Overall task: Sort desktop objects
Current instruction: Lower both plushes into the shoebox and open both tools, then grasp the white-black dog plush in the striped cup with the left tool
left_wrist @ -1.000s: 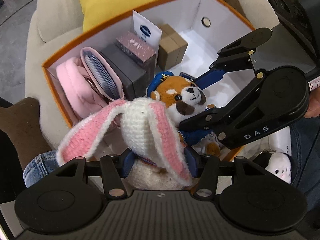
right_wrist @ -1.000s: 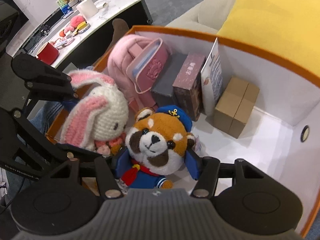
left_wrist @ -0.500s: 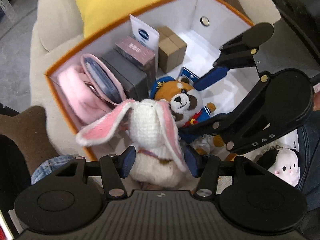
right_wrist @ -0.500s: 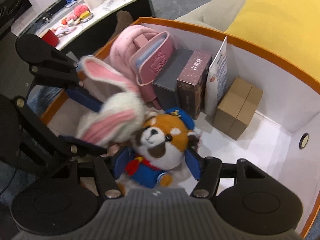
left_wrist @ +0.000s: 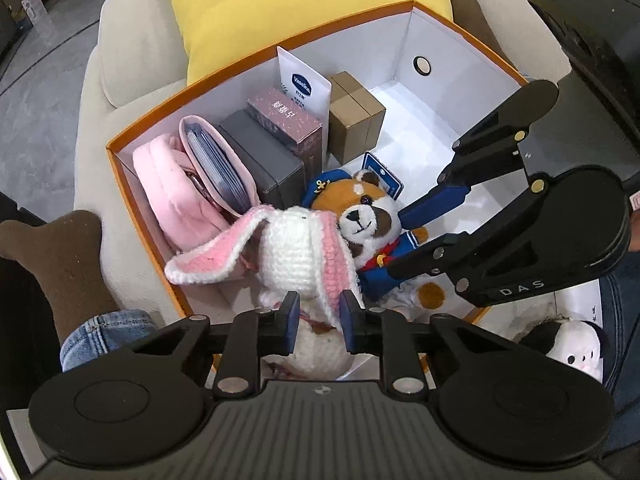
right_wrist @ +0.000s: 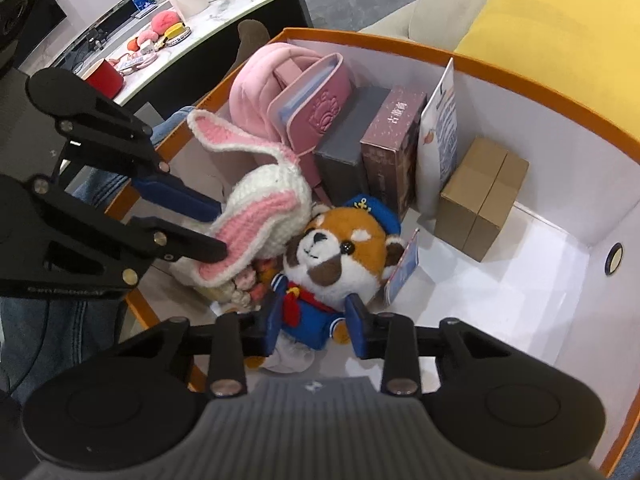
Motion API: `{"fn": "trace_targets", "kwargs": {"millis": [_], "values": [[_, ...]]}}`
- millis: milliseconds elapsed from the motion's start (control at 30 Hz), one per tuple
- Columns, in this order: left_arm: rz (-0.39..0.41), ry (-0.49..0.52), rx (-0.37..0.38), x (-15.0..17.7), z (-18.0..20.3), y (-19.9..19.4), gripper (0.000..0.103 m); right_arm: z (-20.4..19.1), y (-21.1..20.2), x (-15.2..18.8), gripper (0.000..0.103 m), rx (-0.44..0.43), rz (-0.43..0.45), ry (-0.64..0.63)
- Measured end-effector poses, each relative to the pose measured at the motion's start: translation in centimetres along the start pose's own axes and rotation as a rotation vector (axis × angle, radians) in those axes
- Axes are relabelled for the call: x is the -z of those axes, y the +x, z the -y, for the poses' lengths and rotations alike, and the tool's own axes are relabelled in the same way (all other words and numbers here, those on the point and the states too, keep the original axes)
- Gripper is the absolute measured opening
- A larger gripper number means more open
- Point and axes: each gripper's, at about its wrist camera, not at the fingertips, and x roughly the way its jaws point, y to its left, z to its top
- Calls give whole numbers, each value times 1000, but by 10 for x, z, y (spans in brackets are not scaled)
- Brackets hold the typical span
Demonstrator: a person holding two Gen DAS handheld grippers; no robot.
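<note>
Lower centre of the left wrist view: left tongs [left_wrist: 316, 320], jaws just drawn in, clenched on the neck of the crocheted bunny [left_wrist: 296, 248], blue pads pressing its white yarn from both sides. Bunny standing inside the orange-rimmed box [left_wrist: 132, 184] near the lower left wall, one pink-lined ear flung out to the left, the other drooping to the right against the red panda plush [left_wrist: 368, 224]. Lower centre of the right wrist view: right tongs [right_wrist: 316, 320], jaws also just closed further, grasping the panda's blue-suited body, sailor cap up, a paper tag [right_wrist: 404, 272] hanging at its right. Both toys touching, side by side on the white floor of the box. Behind them, in a row along the far wall from left to right: pink pouch [left_wrist: 176, 188], dark grey box [left_wrist: 264, 156], maroon carton [left_wrist: 288, 120], white Vaseline card [left_wrist: 304, 84], brown cardboard box [left_wrist: 356, 116]. Right part of the box floor bare. Yellow cushion [left_wrist: 304, 8] on a beige sofa [left_wrist: 120, 60] above the box. Small black-and-white plush [left_wrist: 572, 352] outside the box, lower right. Upper left of the right wrist view: white surface [right_wrist: 224, 4] with a red cup [right_wrist: 105, 76] and small items, well apart.
</note>
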Motion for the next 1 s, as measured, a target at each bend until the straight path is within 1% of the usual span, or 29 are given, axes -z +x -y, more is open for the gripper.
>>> {"fn": "trace_targets", "kwargs": {"millis": [100,167,267,367,433,533,600,633,667,700,733,767,833,867,900,933,1000], "values": [[18,-2,2,-2,3,-6,25,0,-5,2,37,4,9,14],[50,-12,5,2,4,-18,25,-2,-15,4,37,11,31,26],[120,-18,-3,9,12,-40,25,-5,-37,12,37,42,87,41],[201,5,-5,20,29,-66,25,-12,-64,28,39,76,154,67],[244,28,9,29,46,-79,25,-19,-84,45,44,118,211,78],[294,46,48,44,71,-91,29,-30,-105,72,47,182,276,108],[313,52,45,54,88,-96,40,-36,-118,93,52,244,321,135],[331,57,31,60,97,-97,42,-39,-123,103,55,270,336,148],[352,67,22,67,107,-98,49,-41,-127,113,58,295,350,169],[368,77,18,73,115,-97,50,-42,-131,128,65,321,369,200],[381,88,23,80,123,-97,50,-43,-133,139,68,331,381,220],[386,91,35,86,129,-97,50,-45,-135,150,68,339,393,241],[392,70,71,97,140,-90,52,-47,-137,174,68,352,420,298],[396,54,93,102,144,-87,54,-48,-137,186,68,348,439,326],[395,40,116,106,147,-81,56,-49,-136,195,70,347,462,356],[389,22,134,109,150,-75,56,-49,-136,205,76,353,486,383],[380,-27,167,116,154,-62,57,-51,-136,225,78,370,527,437]]}}
